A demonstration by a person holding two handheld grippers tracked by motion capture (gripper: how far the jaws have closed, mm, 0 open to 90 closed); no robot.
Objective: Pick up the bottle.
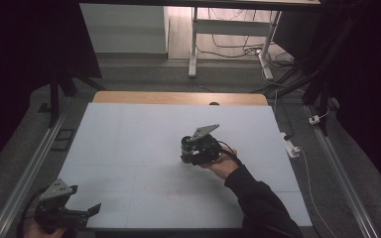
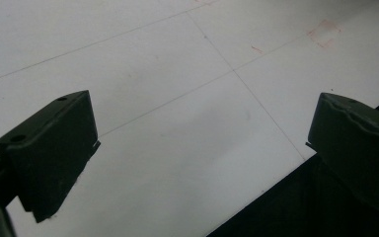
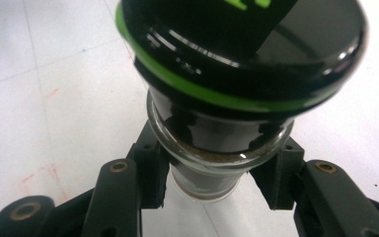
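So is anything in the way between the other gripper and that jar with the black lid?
Nothing visible. The left gripper waits open at the table's near left corner, and bare white tabletop lies between it and the jar held in the right gripper.

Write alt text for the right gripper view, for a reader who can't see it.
The right gripper clamps its two black jaws on the neck of a glass jar with dark contents, seen close up. The jar's black lid, ringed by a green band, looms toward the camera, above a white table with faint red marks.

A clear glass jar [image 3: 212, 163] with a black lid [image 3: 246, 54] ringed in green is seen over a white surface [image 1: 129, 148] marked with faint red.
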